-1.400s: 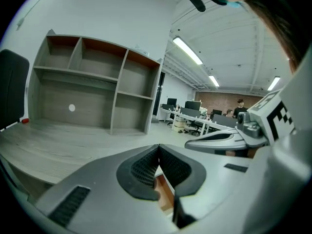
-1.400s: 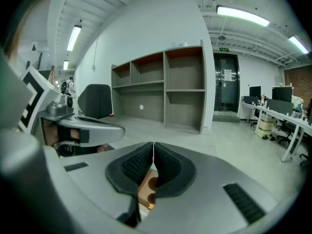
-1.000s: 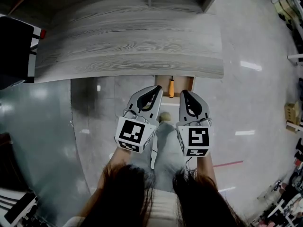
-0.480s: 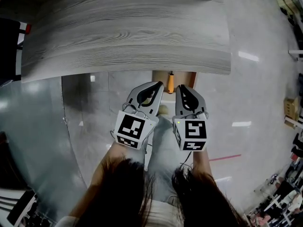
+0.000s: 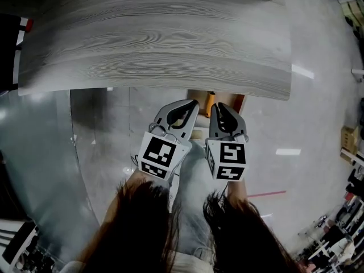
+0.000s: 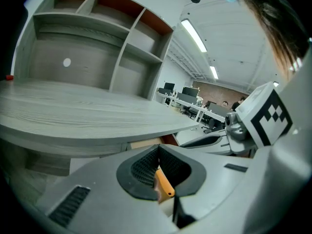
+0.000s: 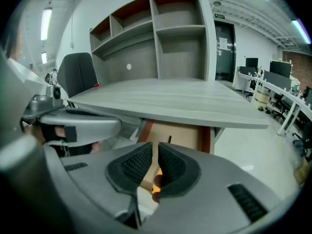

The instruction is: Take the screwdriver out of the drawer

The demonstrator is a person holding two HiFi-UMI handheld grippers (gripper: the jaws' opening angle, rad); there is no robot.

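One grey wood-grain tabletop point(image 5: 153, 44), with one drawer point(image 5: 240, 102) standing open below its front edge. One screwdriver point(image 5: 211, 102) with an orange handle lies inside the drawer and shows between the two gripper tips. Left gripper point(image 5: 195, 102) and right gripper point(image 5: 215, 107), one of each, are side by side just in front of the drawer, jaws drawn together on both, nothing held. Two marker cubes point(image 5: 161, 156) carry black-and-white square patterns. One open shelf unit point(image 7: 165, 38) stands at the back of the tabletop.
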